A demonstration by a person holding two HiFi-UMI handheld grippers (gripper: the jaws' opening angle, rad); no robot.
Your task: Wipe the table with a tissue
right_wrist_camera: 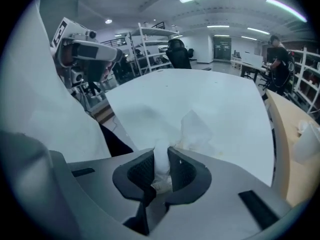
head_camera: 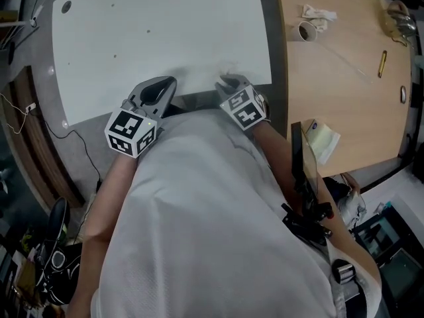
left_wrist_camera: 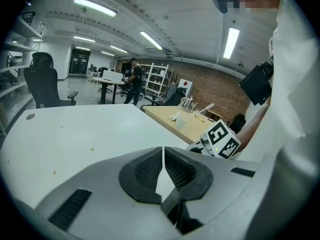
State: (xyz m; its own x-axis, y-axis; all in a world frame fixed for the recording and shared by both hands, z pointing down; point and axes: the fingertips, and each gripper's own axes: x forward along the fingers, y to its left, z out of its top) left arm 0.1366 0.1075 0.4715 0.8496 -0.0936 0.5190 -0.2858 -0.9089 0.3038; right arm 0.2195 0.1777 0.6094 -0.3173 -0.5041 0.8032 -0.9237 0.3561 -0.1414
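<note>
My right gripper (right_wrist_camera: 161, 160) is shut on a white tissue (right_wrist_camera: 196, 129), pinched between the black pads, and the tissue's loose end lies spread on the white table (right_wrist_camera: 210, 96) just ahead. In the head view the right gripper (head_camera: 229, 82) is at the table's near edge (head_camera: 199, 88), pointing steeply down, and the tissue shows faintly at its tip. The left gripper (head_camera: 161, 87) hovers at the same edge further left. Its jaws (left_wrist_camera: 163, 153) are shut with nothing between them. A few small specks dot the white table (left_wrist_camera: 75, 134).
A wooden table (head_camera: 344, 91) adjoins on the right, with a tape roll (head_camera: 306, 30), a crumpled tissue (head_camera: 318, 12), a yellow pen (head_camera: 382, 63) and a packet (head_camera: 322, 142). A black office chair (left_wrist_camera: 42, 81) and a distant person (left_wrist_camera: 134, 80) stand beyond the table.
</note>
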